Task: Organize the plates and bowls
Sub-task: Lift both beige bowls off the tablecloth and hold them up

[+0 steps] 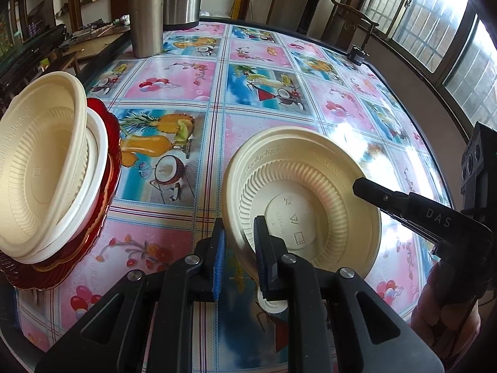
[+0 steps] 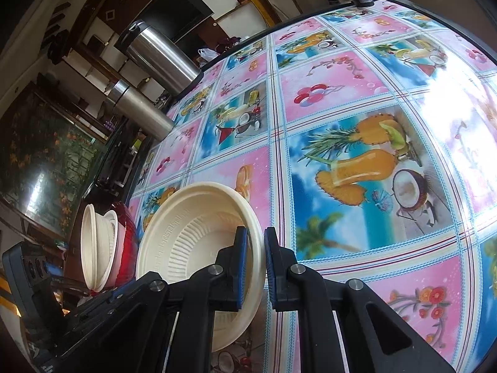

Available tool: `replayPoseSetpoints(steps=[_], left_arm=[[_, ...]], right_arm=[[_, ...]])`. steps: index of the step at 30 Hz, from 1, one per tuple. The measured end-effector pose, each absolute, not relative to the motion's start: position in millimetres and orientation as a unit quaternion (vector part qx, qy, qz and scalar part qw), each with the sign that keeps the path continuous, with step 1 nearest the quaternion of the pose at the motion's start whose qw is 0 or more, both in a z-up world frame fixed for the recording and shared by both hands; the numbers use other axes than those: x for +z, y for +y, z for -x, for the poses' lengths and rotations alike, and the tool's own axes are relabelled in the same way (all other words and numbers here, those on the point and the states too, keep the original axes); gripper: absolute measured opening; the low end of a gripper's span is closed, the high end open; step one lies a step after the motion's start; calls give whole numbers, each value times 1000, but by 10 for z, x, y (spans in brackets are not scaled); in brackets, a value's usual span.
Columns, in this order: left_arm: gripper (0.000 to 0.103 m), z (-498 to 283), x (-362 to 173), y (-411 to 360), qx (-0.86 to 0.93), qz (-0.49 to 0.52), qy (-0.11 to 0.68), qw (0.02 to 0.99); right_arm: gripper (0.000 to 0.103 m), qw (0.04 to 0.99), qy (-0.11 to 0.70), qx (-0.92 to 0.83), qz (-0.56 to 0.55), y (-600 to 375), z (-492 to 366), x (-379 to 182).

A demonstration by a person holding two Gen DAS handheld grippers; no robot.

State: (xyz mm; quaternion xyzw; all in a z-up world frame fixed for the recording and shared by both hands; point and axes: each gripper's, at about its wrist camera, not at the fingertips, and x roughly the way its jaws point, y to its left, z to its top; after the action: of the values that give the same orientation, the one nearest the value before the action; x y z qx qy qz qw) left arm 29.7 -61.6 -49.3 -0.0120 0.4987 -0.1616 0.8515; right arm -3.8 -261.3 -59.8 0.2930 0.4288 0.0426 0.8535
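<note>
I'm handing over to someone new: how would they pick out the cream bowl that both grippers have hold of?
Start from the fruit-print tablecloth, with two steel flasks at its far edge. Right of the stack on the red plate is one cream ribbed bowl. Unlike the stacked bowls, it is alone, tipped on edge and pinched at opposite rims by the left gripper and right gripper.

The right gripper (image 2: 255,267) has its jaws clamped on the rim of a tilted cream bowl (image 2: 192,236); left of it, stacked bowls (image 2: 96,245) sit beside a red dish (image 2: 127,233) on the counter (image 2: 341,93).
</note>
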Motion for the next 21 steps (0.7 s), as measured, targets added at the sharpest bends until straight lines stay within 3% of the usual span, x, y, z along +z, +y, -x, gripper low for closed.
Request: replayPoseSetpoints(steps=[21], left_arm=[[16,-244,-496,-631,-153,-9,494,856]], right_arm=[[12,853,433,49,-286,-2553,23,-608]])
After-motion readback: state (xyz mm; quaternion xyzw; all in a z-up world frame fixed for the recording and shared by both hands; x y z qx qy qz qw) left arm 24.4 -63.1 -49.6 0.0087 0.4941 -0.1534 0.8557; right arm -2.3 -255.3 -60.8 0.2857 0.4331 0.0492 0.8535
